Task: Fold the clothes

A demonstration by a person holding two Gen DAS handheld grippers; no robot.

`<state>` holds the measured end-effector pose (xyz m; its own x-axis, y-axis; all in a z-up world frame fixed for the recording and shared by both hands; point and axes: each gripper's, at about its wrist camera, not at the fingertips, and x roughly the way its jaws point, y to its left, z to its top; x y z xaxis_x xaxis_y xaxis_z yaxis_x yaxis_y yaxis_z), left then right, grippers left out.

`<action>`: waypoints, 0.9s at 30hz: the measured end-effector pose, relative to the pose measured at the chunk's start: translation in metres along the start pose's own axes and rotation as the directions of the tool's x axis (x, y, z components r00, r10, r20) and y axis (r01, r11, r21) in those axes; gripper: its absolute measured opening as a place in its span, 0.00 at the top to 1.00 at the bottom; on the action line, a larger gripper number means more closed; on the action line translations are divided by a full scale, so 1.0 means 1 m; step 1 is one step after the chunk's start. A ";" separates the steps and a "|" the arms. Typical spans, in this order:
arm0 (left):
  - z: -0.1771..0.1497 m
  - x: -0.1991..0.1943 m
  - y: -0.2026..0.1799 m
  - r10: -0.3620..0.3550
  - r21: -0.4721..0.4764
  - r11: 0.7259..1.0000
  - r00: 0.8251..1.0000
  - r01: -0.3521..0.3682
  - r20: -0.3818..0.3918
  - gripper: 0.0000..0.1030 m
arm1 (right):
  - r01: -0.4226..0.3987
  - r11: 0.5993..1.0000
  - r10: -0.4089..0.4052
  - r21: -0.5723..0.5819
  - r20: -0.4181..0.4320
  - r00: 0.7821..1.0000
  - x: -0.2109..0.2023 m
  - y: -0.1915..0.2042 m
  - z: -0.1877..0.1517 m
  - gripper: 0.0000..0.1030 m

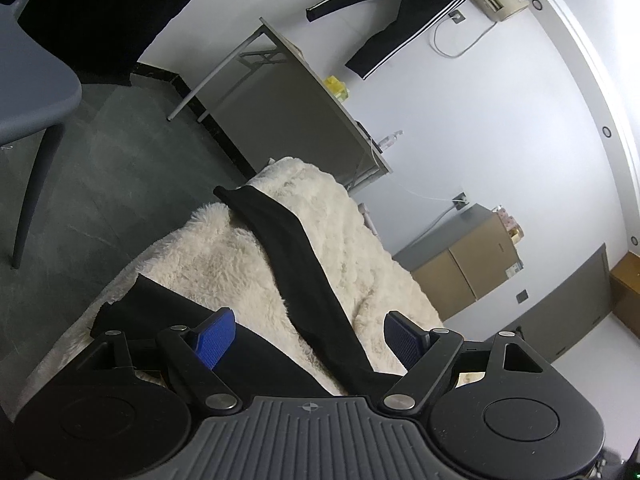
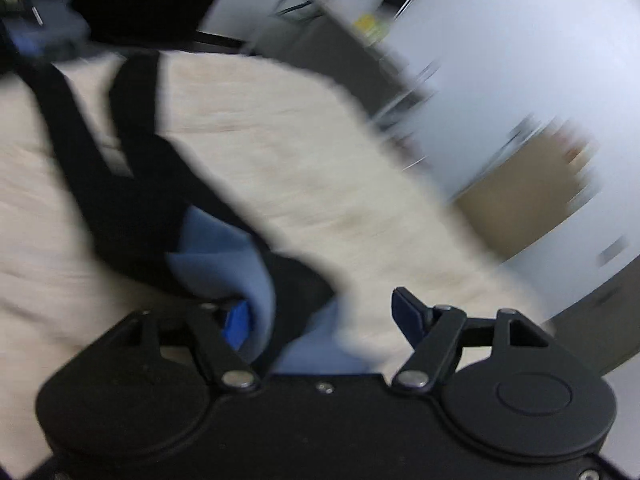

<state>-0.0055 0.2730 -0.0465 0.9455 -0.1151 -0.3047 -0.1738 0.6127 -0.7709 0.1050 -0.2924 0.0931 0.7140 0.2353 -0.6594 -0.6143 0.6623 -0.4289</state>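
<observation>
Here the black trousers (image 1: 296, 264) lie on the fluffy cream blanket (image 1: 224, 256), one leg running lengthwise away from the left tongs (image 1: 308, 338), which stand wide, gripping nothing. The right tongs (image 2: 320, 320), blurred, also gape wide over dark cloth, apparently empty.

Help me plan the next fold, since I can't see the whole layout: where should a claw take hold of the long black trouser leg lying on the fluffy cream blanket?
Probably at the far cuff end of the black trouser leg, coming from the far side of the cream blanket. The leg lies flat and straight, its end free near the blanket's edge, so lifting there lets it fold back.
</observation>
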 end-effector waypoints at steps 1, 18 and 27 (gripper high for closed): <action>0.000 0.000 0.001 -0.001 -0.004 1.000 1.000 0.001 0.000 0.25 | -0.073 0.991 0.075 0.116 -0.017 0.997 -0.002 -0.009 -0.010 0.32; 0.006 -0.009 0.010 -0.034 -0.074 0.997 0.999 0.036 0.026 0.24 | 0.175 0.043 -0.084 0.984 -0.171 0.982 0.069 0.042 -0.163 0.60; 0.006 -0.008 0.012 -0.034 -0.088 0.995 0.999 0.036 0.024 0.24 | 0.234 0.428 -0.279 0.873 -0.119 0.953 0.053 0.007 -0.082 0.95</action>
<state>-0.0132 0.2857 -0.0500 0.9571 -0.1173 -0.2650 -0.1634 0.5369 -0.8276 0.1113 -0.3338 0.0046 0.8118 -0.0449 -0.5821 0.1976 0.9593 0.2016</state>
